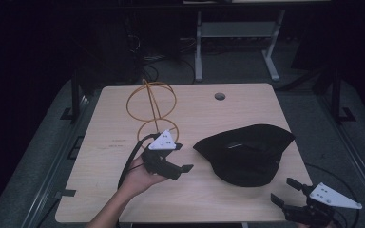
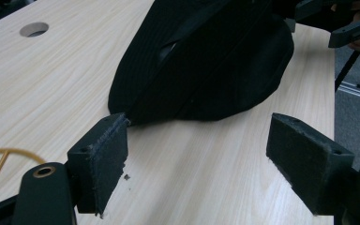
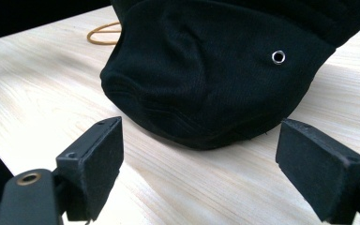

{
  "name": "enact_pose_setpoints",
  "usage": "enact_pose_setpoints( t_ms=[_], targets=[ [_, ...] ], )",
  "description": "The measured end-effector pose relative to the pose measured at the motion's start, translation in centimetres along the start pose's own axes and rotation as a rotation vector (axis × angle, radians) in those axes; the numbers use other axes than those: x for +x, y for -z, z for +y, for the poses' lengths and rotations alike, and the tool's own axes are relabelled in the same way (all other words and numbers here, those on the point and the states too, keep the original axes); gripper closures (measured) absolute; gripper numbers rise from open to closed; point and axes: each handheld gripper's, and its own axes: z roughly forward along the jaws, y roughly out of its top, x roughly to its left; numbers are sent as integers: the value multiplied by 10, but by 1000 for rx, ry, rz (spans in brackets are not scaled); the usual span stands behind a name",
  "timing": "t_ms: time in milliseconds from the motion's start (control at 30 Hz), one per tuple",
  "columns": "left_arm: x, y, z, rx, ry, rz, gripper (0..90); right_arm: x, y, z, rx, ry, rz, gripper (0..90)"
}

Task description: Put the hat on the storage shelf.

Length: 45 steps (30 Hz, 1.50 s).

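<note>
Black cloth is what we have before us: a hat [image 1: 245,154] lies on the pale wooden bench [image 1: 104,156], right of centre, with nothing holding it. Our left tool [image 1: 184,156] hovers just left of the hat, jaws spread wide and empty. Our right tool [image 1: 285,191] waits at the near right corner, likewise gaping and empty.

We judge the likeliest trouble to be a poor bite: soft fabric may fold or slip from the pads, or a jaw may catch only the thin brim edge and drag the hat across the smooth wood. The yellow wire stand [image 1: 152,107], far and left of the hat, looks light and could tip if the left forearm swings into it.

From the right gripper view we see a small metal eyelet [image 3: 278,56] in the crown, hidden from above. From the left gripper view the brim edge nearly meets its left pad [image 2: 105,154]. From the high view we get the whole layout, stand included.
</note>
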Motion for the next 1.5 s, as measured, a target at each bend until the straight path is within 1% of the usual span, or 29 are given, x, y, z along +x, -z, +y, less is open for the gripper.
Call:
enact_pose_setpoints(
  t_ms=[133, 200, 267, 300, 333, 400, 467, 500, 533, 567, 600, 633, 700, 733, 767, 800, 900, 967, 1000, 1033, 1067, 1100, 1133, 1167, 1200, 1233, 1300, 1400, 1500],
  targets=[
    [0, -5, 9, 8, -17, -8, 213, -1, 0, -1, -3, -2, 4, 149],
    [0, -10, 18, 11, -24, -19, 214, -1, 0, -1, -4, 0, 4, 150],
    [0, -12, 20, 8, -26, -24, 215, -1, 1, 0, -6, -3, 5, 149],
    [0, -18, 26, 17, -29, -32, 215, -1, 1, 0, -7, -6, 5, 149],
    [0, -18, 26, 17, -29, -32, 215, -1, 1, 0, -9, -6, 5, 149],
    [1, -28, 35, 33, -38, -49, 215, -2, 1, -1, -9, -5, 6, 149],
    [1, -30, 37, 36, -41, -53, 215, -2, 1, -1, -11, -5, 8, 149],
    [1, -36, 42, 36, -43, -68, 215, -2, 2, -1, -11, -5, 7, 149],
    [1, -36, 42, 36, -43, -68, 215, -2, 2, -1, -11, -6, 5, 149],
    [0, -42, 46, 45, -47, -79, 215, -2, 3, -1, -13, -9, 7, 149],
    [0, -42, 46, 45, -47, -79, 215, -2, 3, -1, -13, -9, 7, 149],
    [-1, -50, 50, 68, -57, -89, 215, -2, 3, -1, -14, -10, 8, 147],
    [-3, -57, 53, 82, -63, -96, 217, -2, 2, -1, -15, -9, 8, 147],
    [-3, -57, 53, 82, -63, -96, 221, -2, 2, -1, -15, -9, 8, 147],
    [-3, -62, 58, 94, -76, -105, 222, -2, 2, -2, -13, -9, 10, 147],
    [-3, -62, 58, 94, -76, -105, 224, -2, 2, -2, -13, -9, 10, 147],
    [-3, -72, 63, 110, -73, -110, 245, -2, 3, -2, -17, -10, 12, 147],
    [-3, -77, 64, 131, -81, -109, 267, -2, 3, -2, -17, -10, 12, 146],
    [-3, -77, 64, 131, -81, -109, 295, -2, 3, -2, -17, -10, 12, 146],
    [-3, -81, 62, 153, -90, -116, 295, -2, 3, -2, -18, -7, 11, 147],
    [-3, -83, 60, 172, -107, -102, 343, -2, 3, -2, -18, -7, 11, 147],
    [-3, -84, 58, 179, -112, -98, 400, -2, 2, -2, -14, -19, 15, 145],
    [-2, -85, 56, 174, -106, -104, 400, -2, 2, -2, -14, -19, 15, 145],
    [-1, -83, 54, 154, -98, -106, 493, -2, 1, -3, -11, -15, 19, 144],
    [0, -82, 52, 139, -86, -116, 530, -1, 0, -3, -11, -16, 20, 144],
    [0, -82, 52, 139, -86, -116, 570, -1, 0, -3, -11, -16, 20, 144],
    [0, -81, 51, 129, -87, -123, 604, 0, -1, -2, -9, -17, 21, 144],
    [-4, -79, 51, 130, -117, -141, 672, 1, -3, -2, -11, -19, 25, 144],
    [-8, -79, 51, 128, -127, -162, 729, 1, -6, -1, -3, -25, 30, 144]
  ],
)
